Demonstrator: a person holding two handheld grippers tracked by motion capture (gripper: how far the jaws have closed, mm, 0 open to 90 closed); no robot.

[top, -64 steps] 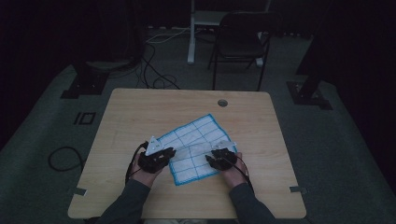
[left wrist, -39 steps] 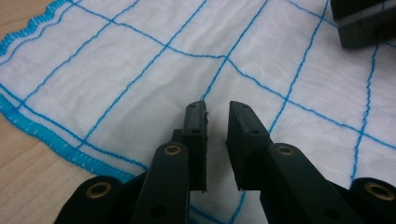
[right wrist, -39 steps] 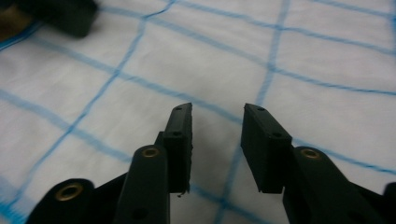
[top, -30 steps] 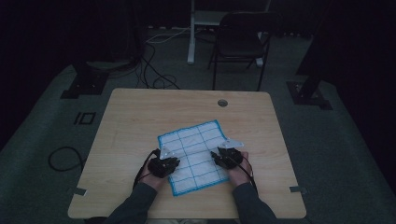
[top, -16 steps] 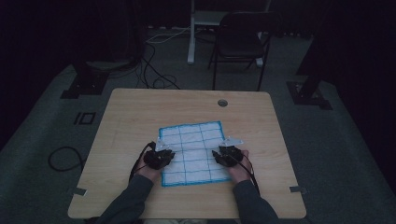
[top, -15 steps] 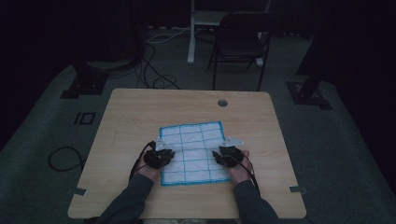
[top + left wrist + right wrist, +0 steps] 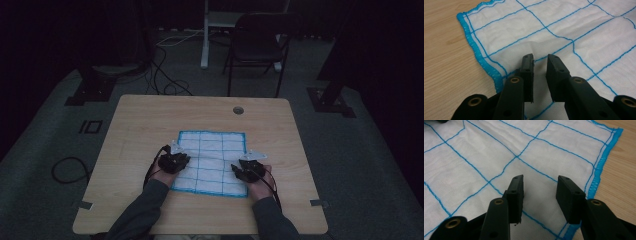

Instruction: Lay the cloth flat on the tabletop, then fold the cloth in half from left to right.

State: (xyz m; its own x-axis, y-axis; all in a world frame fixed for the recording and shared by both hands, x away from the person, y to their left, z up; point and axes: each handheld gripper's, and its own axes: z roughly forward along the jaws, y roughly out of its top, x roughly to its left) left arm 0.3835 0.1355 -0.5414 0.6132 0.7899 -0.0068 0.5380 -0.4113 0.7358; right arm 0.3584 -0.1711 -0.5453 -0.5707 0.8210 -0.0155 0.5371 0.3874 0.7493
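A white cloth (image 7: 212, 160) with a blue grid and blue hem lies spread flat on the wooden table (image 7: 150, 120). My left gripper (image 7: 181, 160) rests over its left edge and my right gripper (image 7: 242, 169) over its right edge. In the left gripper view the jaws (image 7: 540, 57) stand a little apart above the cloth (image 7: 549, 25), just inside the hem; they have just been opening, and a low wrinkle of fabric lies at their tips, unpinched. In the right gripper view the jaws (image 7: 541, 179) are wider, having opened a little further, above flat cloth (image 7: 486, 150).
A round cable hole (image 7: 238, 110) sits near the table's far edge. Beyond the table stand a dark chair (image 7: 257, 47) and stand bases, with cables (image 7: 165, 85) on the floor. Bare wood surrounds the cloth on all sides.
The cloth, skewed and partly folded before, now lies square and flat. Both hands have drawn apart to its side edges, the left one sliding left.
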